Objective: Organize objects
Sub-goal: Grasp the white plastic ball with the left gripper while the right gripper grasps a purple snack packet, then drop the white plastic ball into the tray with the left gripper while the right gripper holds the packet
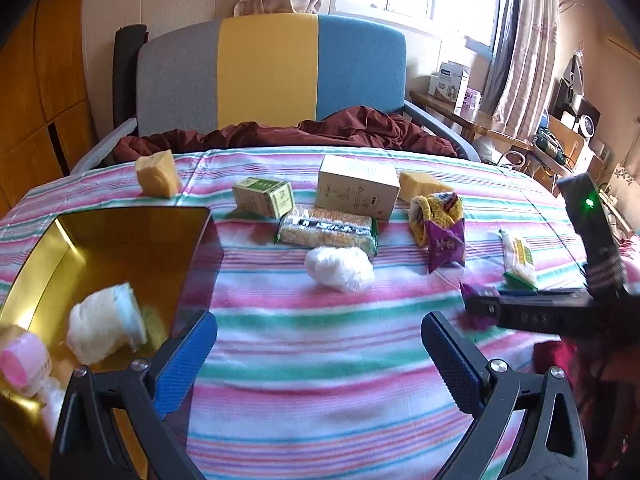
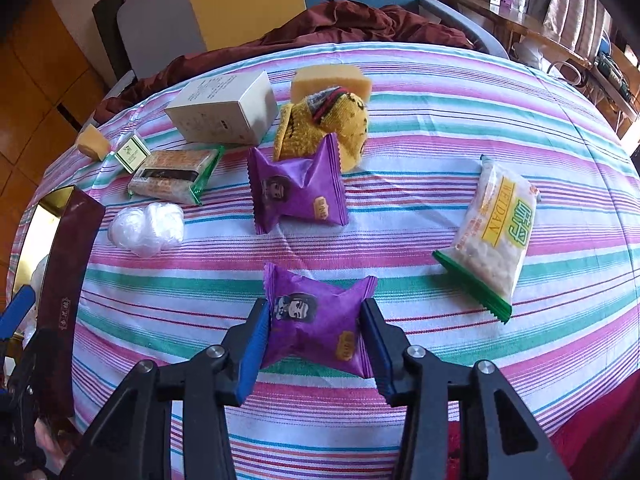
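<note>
Now the right gripper (image 2: 316,336) clamps the near crinkly purple foil snack packet (image 2: 320,326); squeeze gently, lift straight, carry left to the gold-lined box (image 1: 80,240). Left gripper (image 1: 320,354) gapes empty.

At about eight o'clock in the left wrist view, the gold-lined box (image 1: 120,240) runs off the left edge, and the white bundle (image 1: 106,324) and pink-and-white roll (image 1: 24,360) inside it are smeared by blur. At three o'clock the right gripper (image 1: 480,308) hides most of a purple packet (image 1: 478,292). In the right wrist view, at eight o'clock, the left gripper (image 2: 16,312) is cut off; its jaws cannot be read there. The yellow sponge (image 2: 328,80) at twelve o'clock is perhaps half covered by the knitted sock (image 2: 324,124).
</note>
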Tool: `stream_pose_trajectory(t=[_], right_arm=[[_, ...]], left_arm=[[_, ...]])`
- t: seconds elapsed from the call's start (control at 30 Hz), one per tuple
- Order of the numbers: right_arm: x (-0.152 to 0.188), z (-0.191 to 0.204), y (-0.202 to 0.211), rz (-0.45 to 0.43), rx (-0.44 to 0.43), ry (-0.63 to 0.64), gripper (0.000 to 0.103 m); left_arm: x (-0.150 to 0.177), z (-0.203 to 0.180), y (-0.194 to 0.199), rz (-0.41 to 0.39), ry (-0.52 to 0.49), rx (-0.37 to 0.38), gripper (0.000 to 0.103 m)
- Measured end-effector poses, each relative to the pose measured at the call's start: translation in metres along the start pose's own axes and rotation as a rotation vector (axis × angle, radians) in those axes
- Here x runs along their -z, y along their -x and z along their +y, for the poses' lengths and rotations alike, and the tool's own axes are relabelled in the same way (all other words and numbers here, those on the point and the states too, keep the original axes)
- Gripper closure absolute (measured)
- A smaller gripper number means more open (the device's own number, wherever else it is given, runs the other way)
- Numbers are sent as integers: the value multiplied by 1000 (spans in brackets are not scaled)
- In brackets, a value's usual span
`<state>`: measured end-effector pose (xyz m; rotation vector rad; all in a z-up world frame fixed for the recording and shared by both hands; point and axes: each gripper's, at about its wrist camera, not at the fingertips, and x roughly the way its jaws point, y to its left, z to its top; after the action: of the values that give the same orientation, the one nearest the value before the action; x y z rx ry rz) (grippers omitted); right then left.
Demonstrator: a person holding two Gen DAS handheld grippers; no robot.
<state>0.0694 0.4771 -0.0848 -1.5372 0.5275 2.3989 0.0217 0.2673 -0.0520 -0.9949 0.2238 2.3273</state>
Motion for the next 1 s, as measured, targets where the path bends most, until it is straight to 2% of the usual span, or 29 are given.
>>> stream_pose_trajectory(t=[0.13,0.33,0.4,0.43,0.5,0.77,1.0], right_arm=[[1,3,-1,6,14,11,57],[1,4,-2,10,22,18,57],[0,3,-3,12,17,14,57],[0,2,-3,13,14,11,57],[-1,2,-3,15,10,9,57],[-1,3,-3,7,14,18,57],[-1,5,-2,-11,28,38,59]], left_arm=[[-13,-11,-31,-4,-46,-12,3],[-25,-12,-83,97,-45,-13,21],[-27,-11,-92,114,-34,0,23],[-27,-11,-95,121,-39,2,27],[-24,-14,-101,135,-60,-4,48],[-12,-13,-93,111,-69,29,54],[-2,0,-60,58,-36,56,55]])
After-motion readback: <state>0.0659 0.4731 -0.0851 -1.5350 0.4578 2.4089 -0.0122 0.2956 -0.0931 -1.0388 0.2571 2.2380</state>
